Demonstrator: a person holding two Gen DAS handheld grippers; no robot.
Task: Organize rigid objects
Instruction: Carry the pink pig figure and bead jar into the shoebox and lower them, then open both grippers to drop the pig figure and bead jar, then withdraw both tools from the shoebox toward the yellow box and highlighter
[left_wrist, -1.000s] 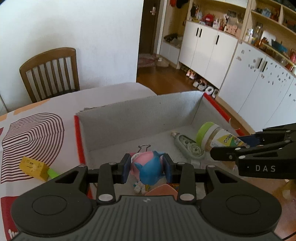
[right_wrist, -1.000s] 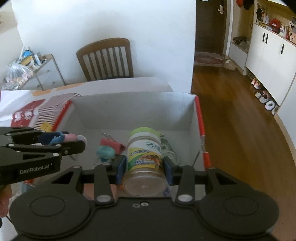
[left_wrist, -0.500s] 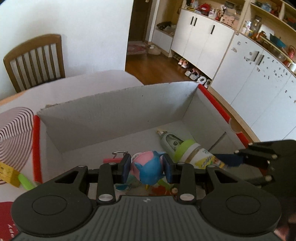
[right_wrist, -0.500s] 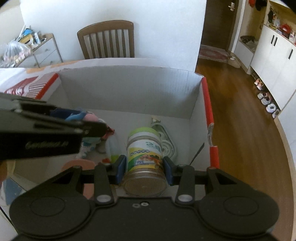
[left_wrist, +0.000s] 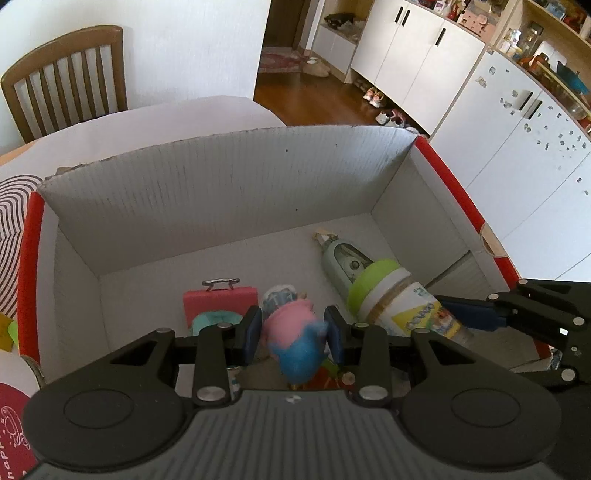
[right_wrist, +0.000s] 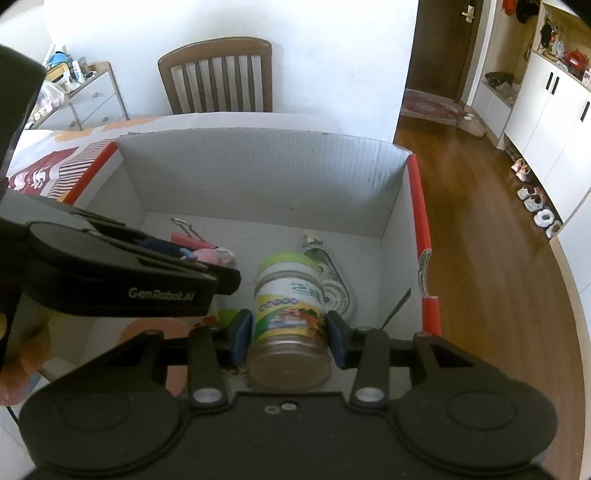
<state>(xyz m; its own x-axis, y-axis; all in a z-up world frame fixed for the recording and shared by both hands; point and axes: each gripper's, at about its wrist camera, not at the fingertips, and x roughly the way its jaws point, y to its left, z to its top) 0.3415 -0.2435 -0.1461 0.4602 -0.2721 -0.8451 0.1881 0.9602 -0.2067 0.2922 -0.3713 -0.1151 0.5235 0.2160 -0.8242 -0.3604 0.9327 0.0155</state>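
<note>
The left gripper (left_wrist: 291, 330) hangs over the open cardboard box (left_wrist: 221, 184), its blue-padded fingers (left_wrist: 252, 328) closed against the sides of a pink and blue toy figurine (left_wrist: 293, 338), which sits pinched between them above the box floor. In the right wrist view the same gripper (right_wrist: 225, 275) reaches in from the left, with the toy (right_wrist: 210, 255) showing as a pink patch past its tip.

The right gripper (right_wrist: 288, 334) is closed on a jar with a green lid (right_wrist: 290, 314); both pads press its labelled body, and the jar tilts away from the camera, lid toward the box's far wall. From the left wrist view the jar (left_wrist: 402, 302) lies slanted inside the right part of the box, with the right gripper (left_wrist: 465, 314) coming in from the right edge.

Just beyond the jar's lid, a pale green correction tape dispenser (left_wrist: 341, 260) lies on the box floor near the right wall. A red binder clip (left_wrist: 219, 297) with a wire handle rests on the floor left of the toy, and a teal item (left_wrist: 216, 319) lies just in front of it. The box has red trim (right_wrist: 419, 206) along its side edges and stands on a bench with a patterned cloth (left_wrist: 14, 199). A wooden chair (right_wrist: 216, 75) stands behind the bench.
</note>
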